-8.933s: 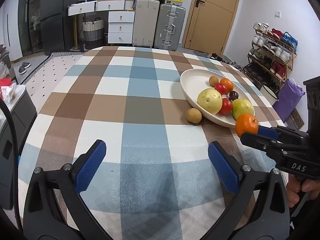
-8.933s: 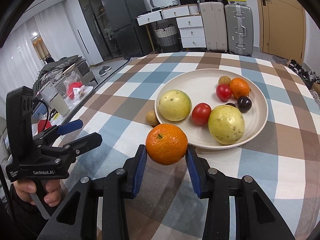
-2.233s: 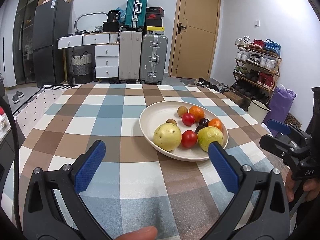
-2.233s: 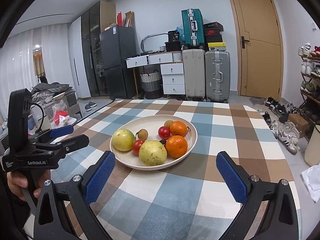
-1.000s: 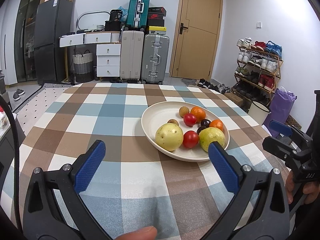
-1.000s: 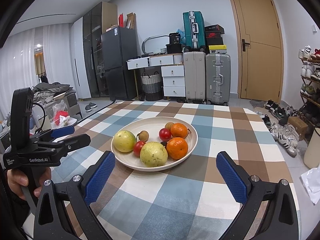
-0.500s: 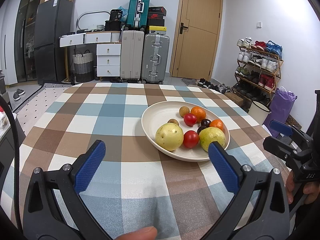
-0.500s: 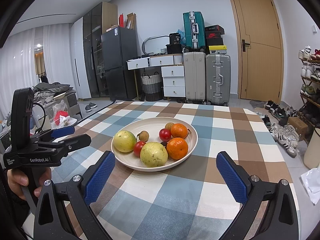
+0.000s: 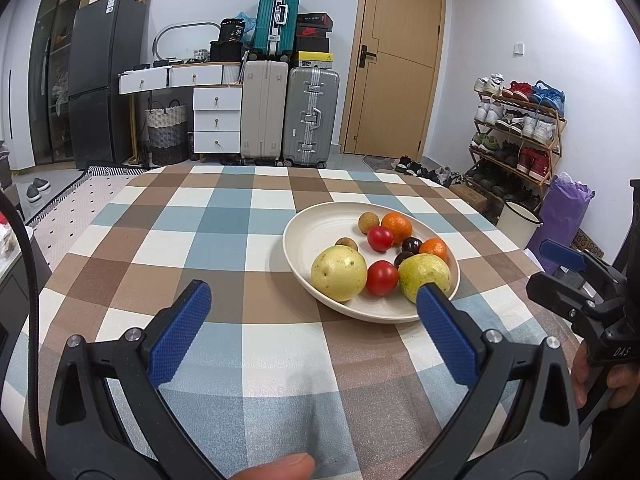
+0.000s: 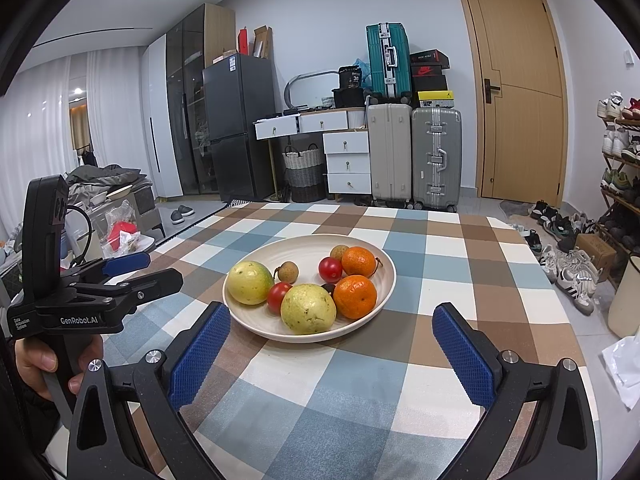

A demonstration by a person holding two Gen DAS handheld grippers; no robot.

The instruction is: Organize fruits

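A cream plate (image 9: 316, 224) (image 10: 296, 250) sits on the checked tablecloth and holds several fruits: two yellow-green guavas (image 9: 339, 267) (image 10: 308, 309), two oranges (image 10: 355, 296) (image 9: 397, 227), two red tomatoes (image 9: 381, 277) (image 10: 330, 269), small brown longans (image 10: 288, 272) and dark plums (image 9: 411, 245). My left gripper (image 9: 312, 332) is open and empty, held back from the plate's near left side. My right gripper (image 10: 334, 354) is open and empty, just in front of the plate. Each gripper also shows at the edge of the other's view.
The checked tablecloth (image 9: 224, 216) covers the table. Behind the table stand suitcases (image 9: 288, 116), white drawers (image 9: 216, 120), a dark fridge (image 9: 104, 80) and a door (image 9: 396, 64). A shoe rack (image 9: 516, 128) stands to the right.
Since 8.9 s ago the orange held by my right gripper and the longan beside the plate have ended up in the plate. Both grippers have drawn back. Nothing has moved in the last second.
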